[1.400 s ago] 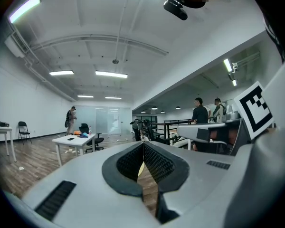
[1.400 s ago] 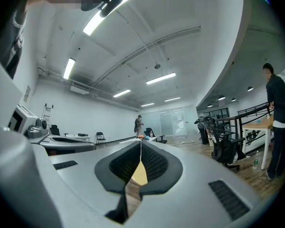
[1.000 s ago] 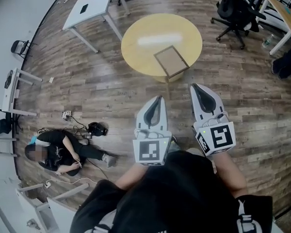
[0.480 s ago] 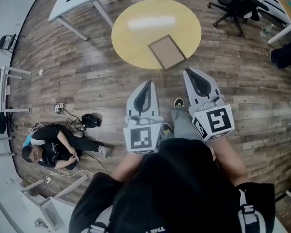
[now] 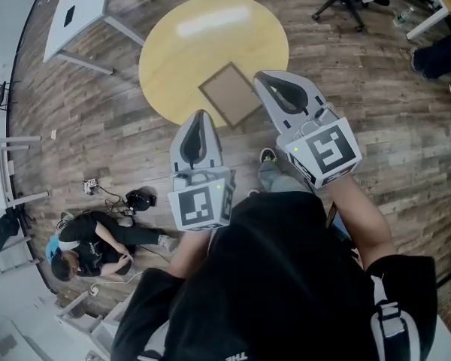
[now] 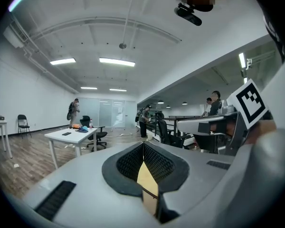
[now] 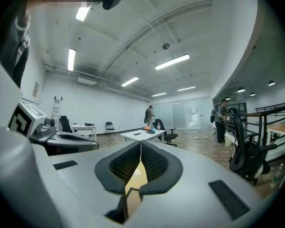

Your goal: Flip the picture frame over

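Round table (image 5: 173, 51): right hand-held gripper (image 5: 260, 78) overlaps picture frame (image 5: 228, 95).

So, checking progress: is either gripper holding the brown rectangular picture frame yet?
No: the brown rectangular picture frame lies on the round yellow table, and both gripper views show jaws shut on nothing.

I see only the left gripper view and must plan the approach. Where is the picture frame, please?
Observer: The picture frame lies flat on the round yellow table, near the edge closest to the person.
Operator: Does the right tool hold it?
Observer: No, it is shut and empty; its tip appears beside the frame's right corner.
Operator: And my left tool?
Observer: In the head view its tip shows at the table's near edge, left of the frame.
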The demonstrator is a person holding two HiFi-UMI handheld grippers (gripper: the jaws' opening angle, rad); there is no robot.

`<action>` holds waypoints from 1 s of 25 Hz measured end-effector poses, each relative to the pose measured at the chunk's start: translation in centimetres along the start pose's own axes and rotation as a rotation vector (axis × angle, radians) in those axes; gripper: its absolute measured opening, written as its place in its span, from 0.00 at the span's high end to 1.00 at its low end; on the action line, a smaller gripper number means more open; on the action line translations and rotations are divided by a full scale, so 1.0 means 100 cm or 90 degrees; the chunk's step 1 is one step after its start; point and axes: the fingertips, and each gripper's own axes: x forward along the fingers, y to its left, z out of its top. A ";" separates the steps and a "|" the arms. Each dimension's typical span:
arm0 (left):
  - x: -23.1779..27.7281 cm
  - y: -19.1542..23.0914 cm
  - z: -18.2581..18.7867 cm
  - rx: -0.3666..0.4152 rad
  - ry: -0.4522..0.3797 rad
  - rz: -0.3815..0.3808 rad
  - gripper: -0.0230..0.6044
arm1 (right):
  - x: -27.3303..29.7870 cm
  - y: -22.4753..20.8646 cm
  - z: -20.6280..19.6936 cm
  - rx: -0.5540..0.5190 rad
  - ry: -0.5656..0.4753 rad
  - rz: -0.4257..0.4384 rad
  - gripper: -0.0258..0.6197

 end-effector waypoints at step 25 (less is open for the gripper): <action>0.057 0.088 -0.090 0.014 0.129 0.110 0.93 | 0.068 0.088 -0.336 -0.386 0.433 0.439 0.75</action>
